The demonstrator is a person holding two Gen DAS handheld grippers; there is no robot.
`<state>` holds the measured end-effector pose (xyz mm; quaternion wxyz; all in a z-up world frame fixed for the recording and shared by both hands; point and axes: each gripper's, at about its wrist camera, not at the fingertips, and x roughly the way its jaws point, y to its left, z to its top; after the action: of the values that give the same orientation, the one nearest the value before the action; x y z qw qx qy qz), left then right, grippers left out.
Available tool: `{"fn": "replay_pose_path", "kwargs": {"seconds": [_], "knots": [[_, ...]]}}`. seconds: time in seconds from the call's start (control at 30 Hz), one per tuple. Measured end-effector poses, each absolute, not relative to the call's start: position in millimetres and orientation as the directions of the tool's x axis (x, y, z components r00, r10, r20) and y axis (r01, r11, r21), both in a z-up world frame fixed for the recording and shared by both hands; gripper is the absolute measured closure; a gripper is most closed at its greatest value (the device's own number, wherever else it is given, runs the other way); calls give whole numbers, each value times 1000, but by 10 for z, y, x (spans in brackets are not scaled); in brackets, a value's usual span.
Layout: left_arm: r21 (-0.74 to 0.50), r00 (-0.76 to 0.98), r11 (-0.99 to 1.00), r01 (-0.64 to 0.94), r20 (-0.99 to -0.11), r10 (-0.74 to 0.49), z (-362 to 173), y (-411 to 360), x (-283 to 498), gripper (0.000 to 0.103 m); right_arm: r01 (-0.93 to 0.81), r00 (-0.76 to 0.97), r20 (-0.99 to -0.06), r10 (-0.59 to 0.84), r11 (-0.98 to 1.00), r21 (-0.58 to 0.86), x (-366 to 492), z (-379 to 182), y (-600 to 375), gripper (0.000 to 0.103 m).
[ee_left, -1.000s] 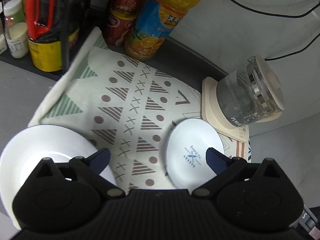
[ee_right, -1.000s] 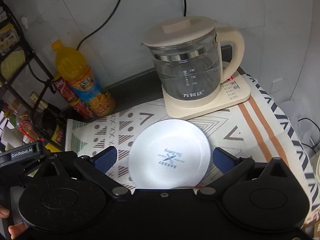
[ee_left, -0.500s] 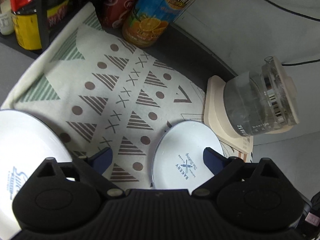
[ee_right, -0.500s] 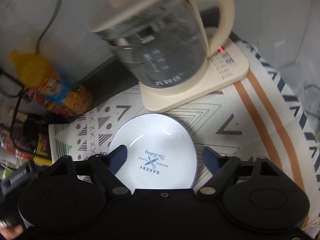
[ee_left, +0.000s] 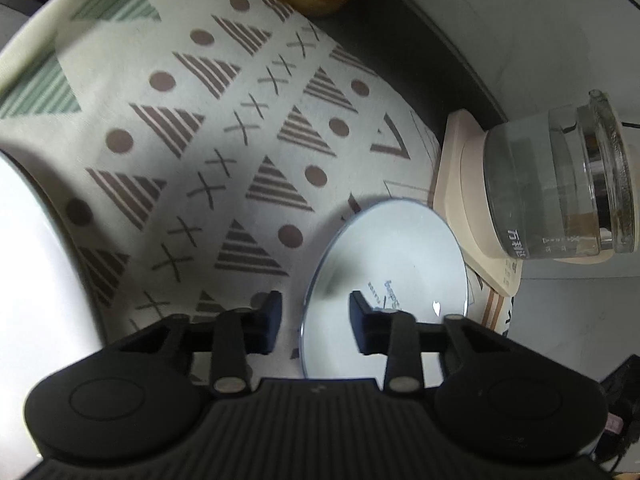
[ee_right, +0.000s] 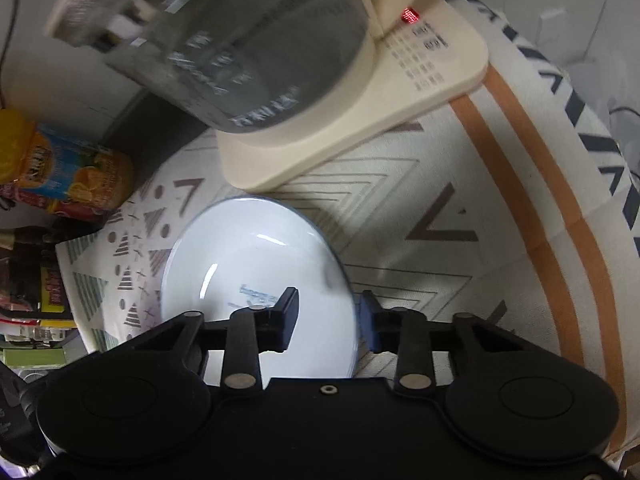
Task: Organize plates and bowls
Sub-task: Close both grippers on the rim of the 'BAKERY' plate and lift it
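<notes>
Down over the patterned cloth (ee_left: 208, 128), both hand-held grippers point steeply at one small white plate (ee_left: 396, 264) with blue printed lettering in its middle. The left hand-held gripper (ee_left: 315, 322) has just been closing its jaws; they now stand fairly narrow, and the plate's left rim runs up between them. One finger lies over the cloth outside the rim and the other over the plate's face, but a gap shows on either side, so the pads do not appear to press on it. The right hand-held gripper (ee_right: 329, 318) has likewise just been narrowing, and it straddles the same plate's (ee_right: 256, 280) right rim, one finger over the white face and the other over the cloth beyond the edge. Whether these pads touch the rim cannot be told, as the rim is blurred.

Just ahead of the plate stands a glass kettle (ee_right: 240, 40) on its cream base (ee_right: 400, 92), with a small red light on the base panel. Ahead and to the left of the right hand-held gripper lies an orange drink bottle (ee_right: 76, 176). At the far left of the left hand-held gripper, a larger white dish (ee_left: 36, 280) rests on the cloth, well apart from the small plate.
</notes>
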<state>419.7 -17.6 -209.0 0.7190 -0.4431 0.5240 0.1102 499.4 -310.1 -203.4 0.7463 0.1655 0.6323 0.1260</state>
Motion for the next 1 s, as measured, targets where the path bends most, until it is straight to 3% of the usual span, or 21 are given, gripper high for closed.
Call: {"fn": "replay_pose_path", "kwargs": {"seconds": [0.13, 0.4, 0.53, 0.7, 1.0], "knots": [[-521, 415, 580, -625, -852, -319, -2152, -203, 4204, 82, 45, 119, -901, 417, 904, 425, 5014, -2177, -3117, 79], [-529, 401, 559, -639, -849, -344, -2293, -210, 4180, 88, 50, 105, -902, 420, 903, 426, 4980, -2309, -3078, 86], [-547, 422, 550, -631, -837, -349, -2300, -203, 4164, 98, 45, 118, -898, 423, 901, 431, 4980, -2312, -3085, 89], [-541, 451, 589, -600, -837, -310, -2133, -168, 4143, 98, 12, 167, -869, 467, 880, 475, 4936, -2151, -3115, 96], [-573, 528, 589, -570, -805, -272, -1815, -10, 4049, 98, -29, 219, -823, 524, 846, 532, 4860, -1946, -3049, 96]]}}
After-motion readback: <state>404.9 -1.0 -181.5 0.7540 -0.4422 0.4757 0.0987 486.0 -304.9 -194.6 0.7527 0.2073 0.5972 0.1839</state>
